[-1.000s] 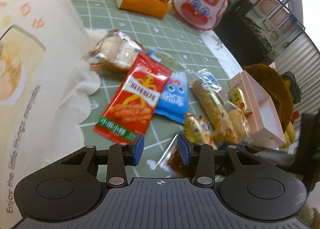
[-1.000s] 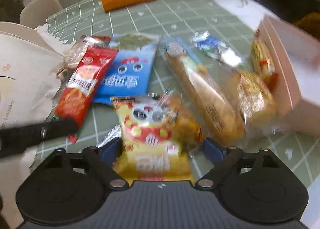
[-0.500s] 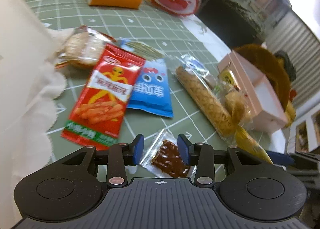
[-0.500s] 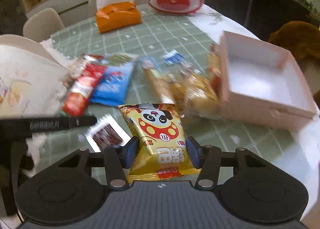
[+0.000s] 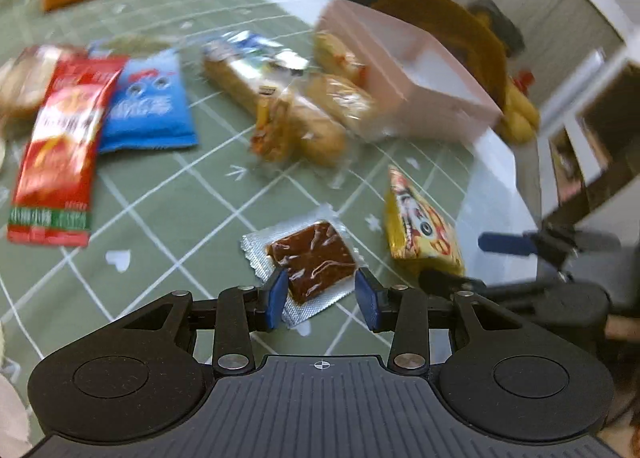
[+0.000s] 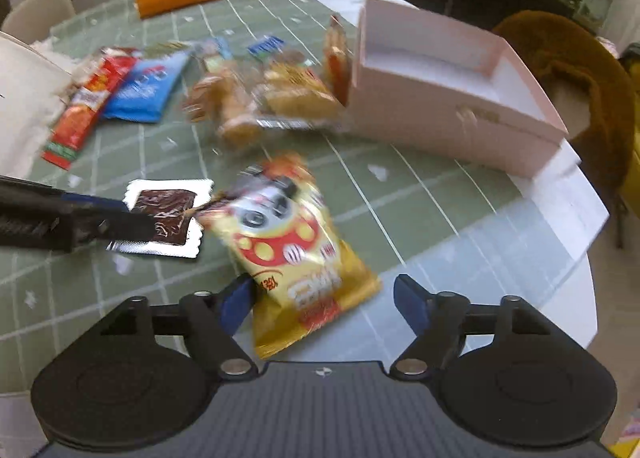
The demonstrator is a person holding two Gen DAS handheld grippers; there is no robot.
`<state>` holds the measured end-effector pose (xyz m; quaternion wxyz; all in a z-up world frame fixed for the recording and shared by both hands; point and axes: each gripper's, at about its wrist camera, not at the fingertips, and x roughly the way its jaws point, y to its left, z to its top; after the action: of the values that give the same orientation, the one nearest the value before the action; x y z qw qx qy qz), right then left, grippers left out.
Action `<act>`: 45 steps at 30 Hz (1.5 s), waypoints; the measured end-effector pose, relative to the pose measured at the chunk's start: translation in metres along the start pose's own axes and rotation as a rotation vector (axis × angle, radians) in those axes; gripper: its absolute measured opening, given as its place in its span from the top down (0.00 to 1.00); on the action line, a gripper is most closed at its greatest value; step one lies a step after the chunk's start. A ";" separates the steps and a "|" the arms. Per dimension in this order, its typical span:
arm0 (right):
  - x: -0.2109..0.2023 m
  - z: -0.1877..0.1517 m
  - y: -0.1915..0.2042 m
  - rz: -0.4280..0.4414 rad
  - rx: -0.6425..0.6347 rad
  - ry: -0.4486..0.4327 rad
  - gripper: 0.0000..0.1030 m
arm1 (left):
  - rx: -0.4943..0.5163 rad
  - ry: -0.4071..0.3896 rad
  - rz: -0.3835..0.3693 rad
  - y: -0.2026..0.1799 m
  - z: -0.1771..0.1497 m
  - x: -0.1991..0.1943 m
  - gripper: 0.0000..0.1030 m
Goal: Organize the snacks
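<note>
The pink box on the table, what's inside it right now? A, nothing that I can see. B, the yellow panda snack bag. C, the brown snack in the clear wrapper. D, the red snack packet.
A: the pink box shows only bare white floor and walls, with the snacks lying outside it on the tablecloth.

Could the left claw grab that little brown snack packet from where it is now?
Probably yes: the brown snack packet lies flat between the left claw's open pads, nothing on top, though the yellow bag lies close.
</note>
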<state>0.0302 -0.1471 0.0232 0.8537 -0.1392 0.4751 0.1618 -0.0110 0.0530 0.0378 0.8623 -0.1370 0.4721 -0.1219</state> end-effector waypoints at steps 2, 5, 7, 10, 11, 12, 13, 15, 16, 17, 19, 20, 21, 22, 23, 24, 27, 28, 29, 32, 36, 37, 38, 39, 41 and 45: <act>0.003 -0.006 -0.007 -0.011 0.025 0.004 0.18 | 0.059 -0.052 0.053 -0.008 0.002 -0.008 0.58; 0.005 -0.011 -0.020 -0.015 0.078 0.004 0.13 | 0.166 -0.068 0.044 -0.016 0.013 -0.011 0.58; 0.007 -0.014 -0.028 0.000 0.118 0.016 0.11 | 0.268 -0.012 0.048 -0.022 0.017 -0.004 0.58; 0.007 -0.017 -0.039 0.015 0.169 0.041 0.11 | 0.453 0.063 0.120 -0.036 0.012 0.008 0.58; 0.006 -0.018 -0.041 0.014 0.180 0.043 0.10 | 0.506 0.081 0.151 -0.040 0.009 0.013 0.58; 0.006 -0.020 -0.044 0.011 0.192 0.043 0.10 | 0.551 0.097 0.174 -0.045 0.006 0.018 0.58; 0.006 -0.022 -0.046 0.007 0.205 0.041 0.07 | 0.581 0.096 0.189 -0.048 0.002 0.020 0.56; 0.007 -0.026 -0.048 -0.004 0.221 0.036 0.03 | 0.604 0.082 0.196 -0.052 0.002 0.021 0.54; 0.007 -0.028 -0.048 -0.008 0.226 0.032 0.02 | 0.599 0.080 0.197 -0.051 0.001 0.022 0.54; 0.006 -0.031 -0.049 -0.009 0.231 0.032 0.01 | 0.595 0.081 0.197 -0.051 0.004 0.023 0.54; 0.004 -0.034 -0.049 -0.010 0.232 0.031 0.00 | 0.592 0.085 0.192 -0.051 0.009 0.027 0.54; 0.003 -0.035 -0.048 -0.009 0.232 0.032 0.00 | 0.595 0.089 0.187 -0.053 0.011 0.029 0.54; 0.002 -0.036 -0.049 -0.006 0.231 0.038 0.00 | 0.600 0.096 0.178 -0.054 0.013 0.031 0.54; 0.001 -0.036 -0.049 0.000 0.232 0.046 0.01 | 0.596 0.106 0.160 -0.055 0.016 0.033 0.56; -0.002 -0.037 -0.050 0.019 0.242 0.046 0.01 | 0.579 0.124 0.132 -0.055 0.018 0.035 0.55; -0.006 -0.039 -0.051 0.041 0.257 0.034 0.01 | 0.562 0.142 0.101 -0.055 0.020 0.038 0.54; -0.024 -0.035 -0.050 0.088 0.289 -0.020 0.01 | 0.524 0.169 0.026 -0.059 0.017 0.034 0.54; -0.029 -0.031 -0.049 0.095 0.293 -0.043 0.01 | 0.511 0.184 -0.009 -0.059 0.015 0.033 0.54; -0.035 -0.026 -0.048 0.105 0.293 -0.067 0.01 | 0.498 0.197 -0.034 -0.058 0.014 0.030 0.54; -0.037 -0.009 -0.041 0.136 0.260 -0.089 0.01 | 0.427 0.187 -0.015 -0.045 0.019 0.020 0.56; -0.021 0.005 -0.023 0.173 0.208 -0.048 0.01 | 0.257 0.127 0.042 -0.016 0.032 0.008 0.57; -0.017 0.007 -0.019 0.174 0.199 -0.041 0.01 | 0.227 0.120 0.045 -0.010 0.033 0.007 0.57; -0.013 0.009 -0.013 0.166 0.191 -0.036 0.01 | 0.196 0.114 0.051 -0.005 0.034 0.006 0.57; -0.010 0.013 -0.008 0.160 0.186 -0.033 0.01 | 0.173 0.108 0.058 -0.002 0.036 0.004 0.57; -0.007 0.019 -0.002 0.163 0.183 -0.039 0.01 | 0.136 0.088 0.074 0.003 0.036 0.002 0.57; -0.002 0.032 0.008 0.166 0.165 -0.046 0.01 | 0.061 0.044 0.089 0.010 0.043 -0.001 0.60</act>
<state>0.0501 -0.1273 0.0400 0.8565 -0.0250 0.4772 0.1952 0.0254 0.0676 0.0576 0.8601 -0.0868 0.4925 -0.1009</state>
